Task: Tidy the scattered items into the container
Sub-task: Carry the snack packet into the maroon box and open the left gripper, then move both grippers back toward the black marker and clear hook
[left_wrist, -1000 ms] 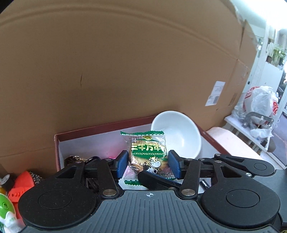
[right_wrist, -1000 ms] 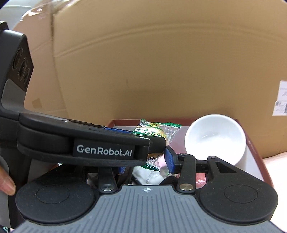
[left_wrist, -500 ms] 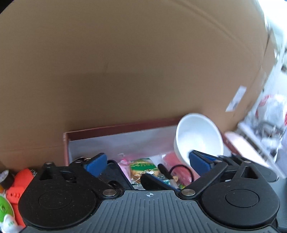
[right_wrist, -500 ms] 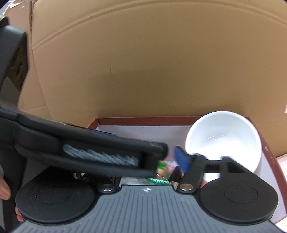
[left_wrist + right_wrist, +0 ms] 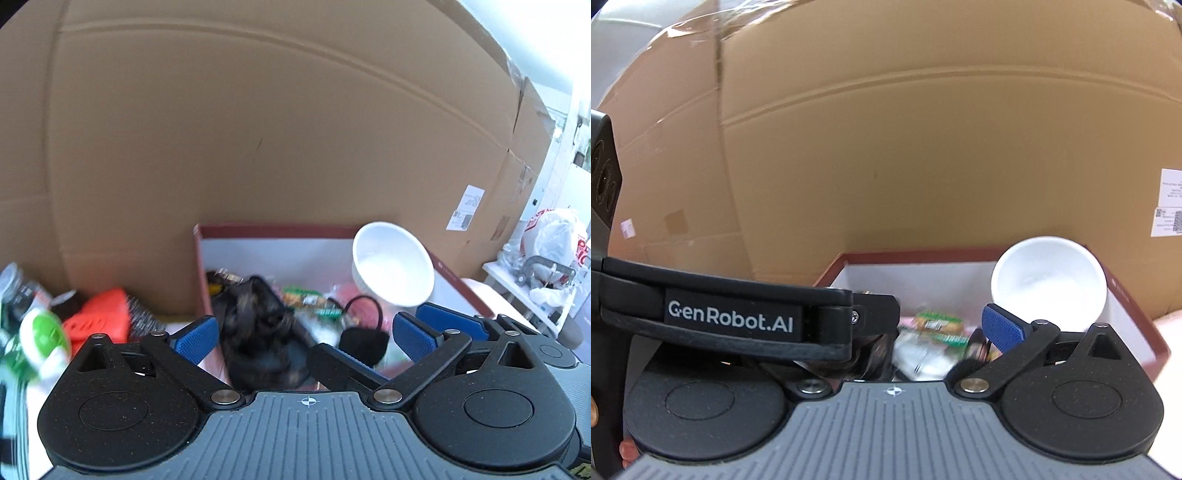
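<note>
A red-rimmed box (image 5: 280, 230) with a white inside stands against the cardboard wall; it also shows in the right wrist view (image 5: 1134, 306). In it lie a white bowl (image 5: 393, 269), a green snack packet (image 5: 308, 299), a dark furry item (image 5: 258, 321) and a black hair tie (image 5: 364, 314). My left gripper (image 5: 301, 338) is open and empty above the box's near-left part. My right gripper (image 5: 923, 328) is open above the box; its left finger is hidden behind the left gripper's body (image 5: 738, 321). The packet (image 5: 938, 325) and the bowl (image 5: 1049, 282) show there too.
Left of the box lie an orange item (image 5: 98, 319), a steel scourer (image 5: 142, 319), a green-and-white item (image 5: 42, 334) and a dark can (image 5: 18, 291). A tall cardboard wall (image 5: 258, 129) stands behind. A white plastic bag (image 5: 554, 240) sits on a stand at the far right.
The left gripper opened and let the green snack packet drop into the box, then swung left and back. The right gripper drew back a little and stays open.
</note>
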Motion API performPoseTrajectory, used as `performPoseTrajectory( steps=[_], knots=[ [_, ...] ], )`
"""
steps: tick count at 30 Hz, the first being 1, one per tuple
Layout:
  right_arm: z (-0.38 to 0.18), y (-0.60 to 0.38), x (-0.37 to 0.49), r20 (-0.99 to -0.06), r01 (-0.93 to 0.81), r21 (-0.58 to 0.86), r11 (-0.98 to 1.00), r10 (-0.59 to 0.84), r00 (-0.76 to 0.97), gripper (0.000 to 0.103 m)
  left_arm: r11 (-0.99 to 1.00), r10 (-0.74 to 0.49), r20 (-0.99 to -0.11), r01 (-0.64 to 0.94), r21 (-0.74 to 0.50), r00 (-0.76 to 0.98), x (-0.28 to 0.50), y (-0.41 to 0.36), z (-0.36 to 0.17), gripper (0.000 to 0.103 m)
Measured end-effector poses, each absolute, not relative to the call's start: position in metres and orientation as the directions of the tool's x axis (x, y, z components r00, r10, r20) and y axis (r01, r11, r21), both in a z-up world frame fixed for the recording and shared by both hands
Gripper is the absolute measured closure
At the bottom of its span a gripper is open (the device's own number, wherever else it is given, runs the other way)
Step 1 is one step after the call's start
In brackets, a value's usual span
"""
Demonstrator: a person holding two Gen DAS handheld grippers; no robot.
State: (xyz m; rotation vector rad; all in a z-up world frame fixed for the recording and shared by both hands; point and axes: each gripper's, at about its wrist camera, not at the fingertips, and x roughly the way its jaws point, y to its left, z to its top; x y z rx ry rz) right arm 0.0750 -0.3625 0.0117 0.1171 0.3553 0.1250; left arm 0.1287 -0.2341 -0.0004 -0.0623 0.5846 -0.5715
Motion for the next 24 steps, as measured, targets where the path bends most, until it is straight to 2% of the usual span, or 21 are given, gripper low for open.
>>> performPoseTrajectory(
  steps=[7, 24],
  knots=[
    [-0.004, -0.331, 0.031, -0.335, -0.108, 0.098, 0.989, 0.135, 0.933, 0.0, 0.839, -0.542, -0.522, 0.462, -0.288, 0.658, 0.095, -0.2, -0.017, 0.0],
    [-0.011, -0.262, -0.01, -0.425, -0.249, 0.138, 0.959, 0.284, 0.86, 0.0, 0.901, -0.433, -0.553, 0.351, -0.253, 0.712, 0.023, -0.11, -0.048, 0.0]
  ],
)
